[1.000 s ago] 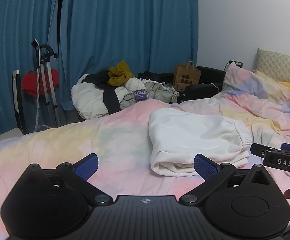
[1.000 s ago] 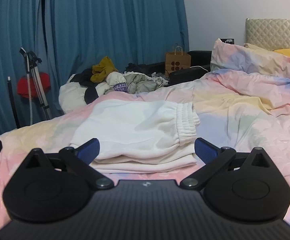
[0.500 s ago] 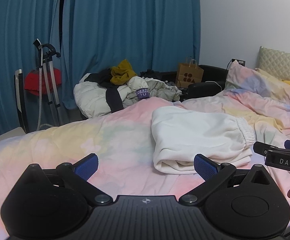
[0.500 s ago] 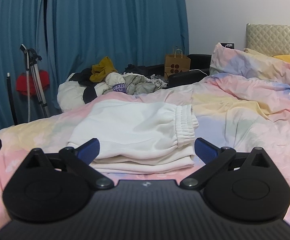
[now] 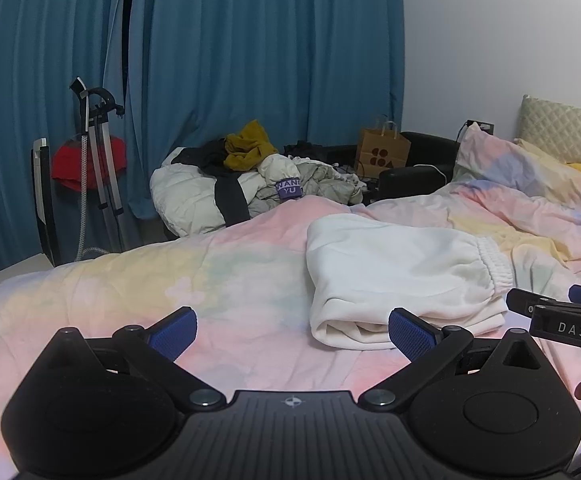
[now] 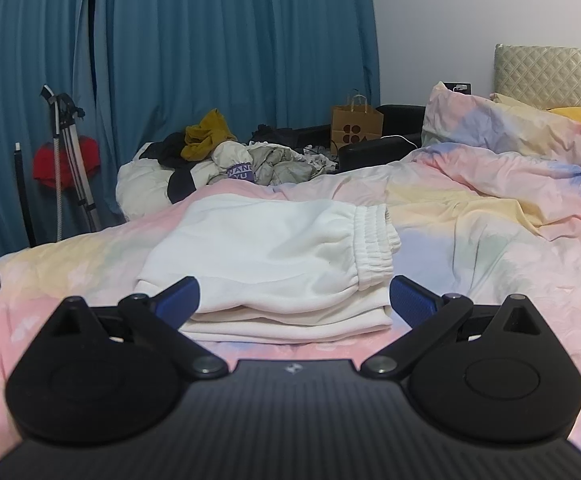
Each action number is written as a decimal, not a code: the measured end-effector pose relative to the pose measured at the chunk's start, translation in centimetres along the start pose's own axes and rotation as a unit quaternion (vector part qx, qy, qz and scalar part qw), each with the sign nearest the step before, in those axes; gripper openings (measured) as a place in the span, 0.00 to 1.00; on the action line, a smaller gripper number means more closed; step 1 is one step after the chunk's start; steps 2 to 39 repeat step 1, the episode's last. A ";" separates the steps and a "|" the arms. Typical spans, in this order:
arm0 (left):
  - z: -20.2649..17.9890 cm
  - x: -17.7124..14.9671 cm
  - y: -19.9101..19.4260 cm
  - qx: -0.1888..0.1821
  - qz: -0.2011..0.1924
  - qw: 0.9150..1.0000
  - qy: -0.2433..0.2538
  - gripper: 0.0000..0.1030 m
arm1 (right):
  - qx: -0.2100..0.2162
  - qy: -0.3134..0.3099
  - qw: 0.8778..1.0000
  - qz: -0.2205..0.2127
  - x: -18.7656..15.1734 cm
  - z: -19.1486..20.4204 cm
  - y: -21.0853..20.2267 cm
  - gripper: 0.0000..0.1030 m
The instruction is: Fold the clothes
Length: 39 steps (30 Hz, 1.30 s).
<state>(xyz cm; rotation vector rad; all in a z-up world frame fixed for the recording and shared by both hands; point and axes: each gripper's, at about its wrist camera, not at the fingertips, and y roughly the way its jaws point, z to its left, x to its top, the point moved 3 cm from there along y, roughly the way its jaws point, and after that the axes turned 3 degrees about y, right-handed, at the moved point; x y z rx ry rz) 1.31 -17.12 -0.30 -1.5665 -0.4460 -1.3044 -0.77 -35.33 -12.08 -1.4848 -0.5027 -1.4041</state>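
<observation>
1. Both tongs were spread wide and held nothing. The left gripper hovered above the pastel duvet, and the right gripper was low in front of the folded white sweatpants.

2. The sweatpants lay on the duvet as a layered bundle. They sat at about two o'clock from the left gripper and at twelve o'clock, close in, from the right. Their elastic waistband faced three o'clock.

3. A likely slip: if the right gripper's fingers closed on only the top layer at the near edge, a lift would probably peel the stack open and undo the fold.

4. The soft, rumpled duvet could be pinched along with the garment, dragging the bedding and skewing the bundle.

5. The right gripper showed at three o'clock in the left wrist view, so the two tools seemed near enough to knock together if both went for the same edge.

6. A pile of unfolded clothes waited at twelve o'clock beyond the bed; reaching over might brush the finished bundle.
</observation>
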 end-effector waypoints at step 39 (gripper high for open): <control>0.0 0.0 0.0 0.000 0.000 1.000 -0.001 1.00 | 0.000 0.000 1.000 0.000 0.0 0.0 0.0 1.00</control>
